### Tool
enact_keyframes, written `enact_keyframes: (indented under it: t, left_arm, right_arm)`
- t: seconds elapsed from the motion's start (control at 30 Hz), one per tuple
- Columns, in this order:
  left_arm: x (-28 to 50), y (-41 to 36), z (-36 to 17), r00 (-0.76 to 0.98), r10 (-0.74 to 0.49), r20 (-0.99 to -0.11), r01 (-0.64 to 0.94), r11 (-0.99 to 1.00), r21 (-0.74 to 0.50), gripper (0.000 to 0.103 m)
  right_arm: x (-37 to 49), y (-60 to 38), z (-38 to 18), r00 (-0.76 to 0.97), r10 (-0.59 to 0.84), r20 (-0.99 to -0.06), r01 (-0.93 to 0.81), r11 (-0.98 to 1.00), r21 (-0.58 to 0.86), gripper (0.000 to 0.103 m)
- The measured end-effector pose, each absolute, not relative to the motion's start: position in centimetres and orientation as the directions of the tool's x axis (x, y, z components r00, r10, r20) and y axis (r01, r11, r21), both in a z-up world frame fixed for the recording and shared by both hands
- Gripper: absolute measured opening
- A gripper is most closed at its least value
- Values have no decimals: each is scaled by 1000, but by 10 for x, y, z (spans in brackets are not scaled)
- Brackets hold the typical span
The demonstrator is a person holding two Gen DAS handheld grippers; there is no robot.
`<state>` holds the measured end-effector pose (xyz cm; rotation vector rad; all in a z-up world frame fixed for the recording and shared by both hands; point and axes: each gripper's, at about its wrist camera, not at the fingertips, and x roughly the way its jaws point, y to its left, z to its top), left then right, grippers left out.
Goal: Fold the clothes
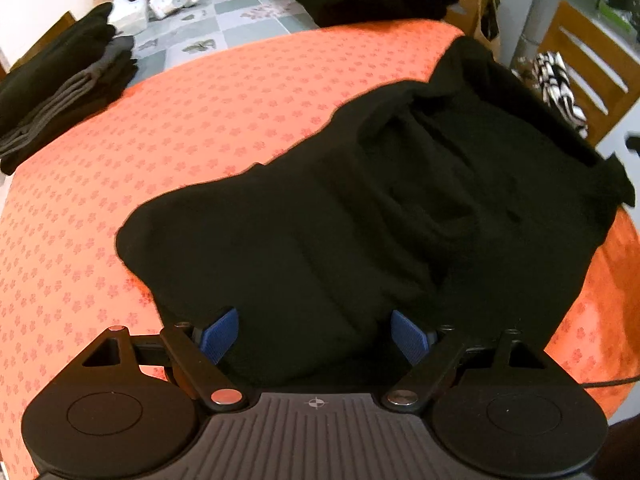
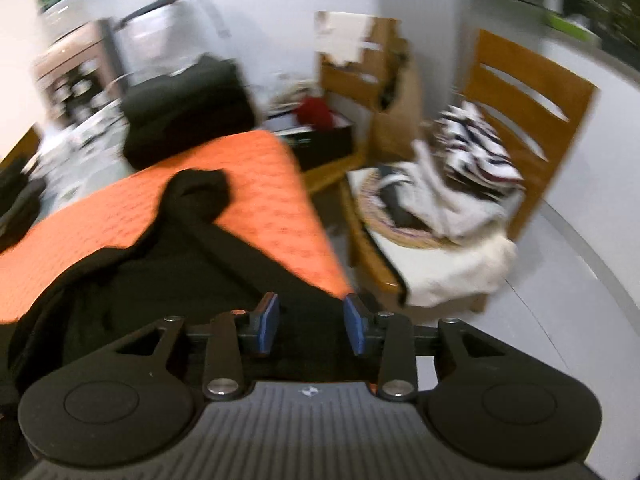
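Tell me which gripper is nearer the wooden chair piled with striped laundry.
Right. The right gripper sits at the table edge beside the wooden chair; the left gripper sees that chair across the black garment.

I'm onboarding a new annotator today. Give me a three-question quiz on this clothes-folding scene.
1. True or false: the black garment lies crumpled on the orange patterned cloth.
2. Which gripper stands wider open: A) left gripper B) right gripper?
3. Fill in: the striped clothes sit on a wooden ____.

Key: 1 true; 2 A; 3 chair.
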<state>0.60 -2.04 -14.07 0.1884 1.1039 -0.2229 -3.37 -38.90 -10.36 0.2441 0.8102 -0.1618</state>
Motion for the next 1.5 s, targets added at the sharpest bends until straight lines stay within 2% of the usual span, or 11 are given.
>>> enact_keyframes:
  t: [0.1,0.17,0.23,0.27,0.33,0.37,0.53,0.97,1.1,1.23,1.5]
  left_arm:
    - [7,-28,-148,439,-65,-896,309,947,83,82]
    - [7,-30,-148,463,-61,-884,324,940,104,73]
    - [9,-29,-146,491,-52,-870,319,940,124,52]
    - [12,-27,-143,495,-53,-867,305,945,116,49]
    - [18,-22,-137,503,-57,-862,276,956,98,28]
    - [21,-19,-134,507,-58,-860,261,961,89,23]
    - [49,-2,-111,537,-56,-842,195,979,59,14]
    - [181,31,-87,574,-22,-818,175,980,96,16]
    - [207,34,-100,571,22,-820,152,980,132,27]
    - [220,46,-93,598,30,-801,92,990,106,48]
    - [192,56,-75,574,-37,-818,73,997,6,60]
  right_arm:
    - [-16,-373,-102,674,-5,-738,176,972,154,42]
    - [-8,-365,-102,671,18,-741,147,976,157,42]
    - [-1,-359,-102,668,35,-743,121,981,155,42]
    - [0,-357,-102,666,39,-745,112,982,152,42]
    - [5,-354,-103,663,47,-748,99,984,149,42]
    - [7,-353,-103,662,49,-748,94,984,148,42]
    - [21,-351,-107,650,58,-757,87,985,150,42]
    - [58,-330,-123,615,121,-780,10,987,161,42]
    - [66,-320,-128,598,158,-786,-34,985,172,42]
    - [71,-309,-130,581,194,-791,-89,981,175,42]
    - [76,-266,-123,522,383,-762,-333,914,232,52]
